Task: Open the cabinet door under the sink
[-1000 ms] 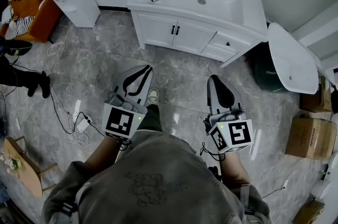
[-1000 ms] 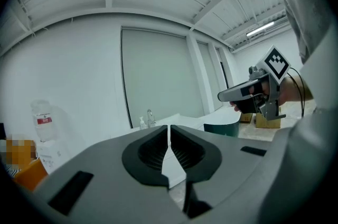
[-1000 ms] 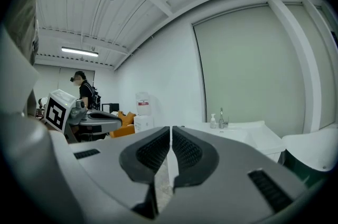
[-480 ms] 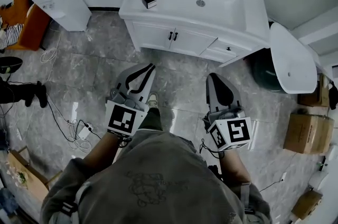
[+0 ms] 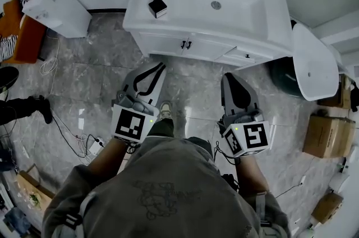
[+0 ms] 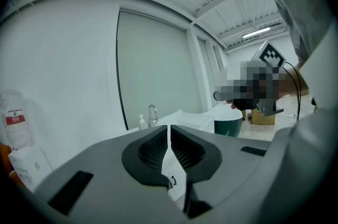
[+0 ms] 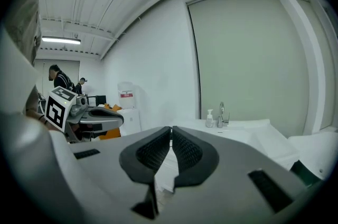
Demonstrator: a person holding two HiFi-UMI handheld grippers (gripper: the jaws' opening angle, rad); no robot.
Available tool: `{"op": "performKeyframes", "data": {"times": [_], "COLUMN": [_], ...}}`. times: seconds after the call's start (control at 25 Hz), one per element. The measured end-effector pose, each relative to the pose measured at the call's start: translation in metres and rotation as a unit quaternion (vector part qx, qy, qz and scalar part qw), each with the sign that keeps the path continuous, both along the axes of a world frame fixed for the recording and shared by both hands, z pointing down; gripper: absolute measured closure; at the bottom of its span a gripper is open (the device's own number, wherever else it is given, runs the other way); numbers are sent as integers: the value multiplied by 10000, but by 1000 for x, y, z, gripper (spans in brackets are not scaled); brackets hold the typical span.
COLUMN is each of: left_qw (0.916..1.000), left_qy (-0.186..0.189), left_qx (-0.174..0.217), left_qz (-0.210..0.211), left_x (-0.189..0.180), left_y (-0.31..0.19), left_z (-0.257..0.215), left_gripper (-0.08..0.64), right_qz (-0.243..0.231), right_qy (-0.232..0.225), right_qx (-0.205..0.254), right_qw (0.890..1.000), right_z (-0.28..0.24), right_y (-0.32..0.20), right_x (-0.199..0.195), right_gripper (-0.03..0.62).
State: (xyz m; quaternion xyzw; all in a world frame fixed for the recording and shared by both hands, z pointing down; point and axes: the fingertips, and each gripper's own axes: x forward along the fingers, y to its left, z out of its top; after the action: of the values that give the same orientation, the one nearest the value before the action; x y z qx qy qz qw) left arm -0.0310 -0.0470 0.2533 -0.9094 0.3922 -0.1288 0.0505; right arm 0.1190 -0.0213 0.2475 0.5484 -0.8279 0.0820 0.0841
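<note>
Claws both closed and empty, left claw (image 5: 160, 67) and right claw (image 5: 229, 77), well short of cabinet door (image 5: 164, 43).

A grey sweatshirt (image 5: 168, 175) carries a faint outlined print (image 5: 157, 200); its left sleeve (image 5: 70, 222) shows white stripes. Beyond the sweatshirt's front edge are dark trousers (image 5: 161, 128) and a pale shoe (image 5: 164, 106). The left hand-held gripper (image 5: 159, 67) and right hand-held gripper (image 5: 227, 77) have grey shells and black ribbed pads (image 6: 153, 151). Each bears a white cube (image 5: 133, 123) with a black square marker and a green light. A thin black cable (image 5: 215, 155) loops beside the sweatshirt's right shoulder.
</note>
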Motion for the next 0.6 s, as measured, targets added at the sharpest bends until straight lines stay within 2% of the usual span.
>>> {"op": "performKeyframes", "data": {"times": [0.2,0.6], "left_qw": [10000,9994], "left_qy": [-30,-63], "left_qx": [-84,-336], "left_qz": [42,61], "left_x": [-4,13], "left_y": [-30,-56], "left_z": [9,38], "left_gripper": [529,529], "right_qz": [76,71], "right_qy": [175,262], "right_qx": [26,-140], "right_qw": [9998,9995], "right_z": [2,29], "right_y": [-28,-61], "right_x": [-2,12], "right_gripper": [558,557]}}
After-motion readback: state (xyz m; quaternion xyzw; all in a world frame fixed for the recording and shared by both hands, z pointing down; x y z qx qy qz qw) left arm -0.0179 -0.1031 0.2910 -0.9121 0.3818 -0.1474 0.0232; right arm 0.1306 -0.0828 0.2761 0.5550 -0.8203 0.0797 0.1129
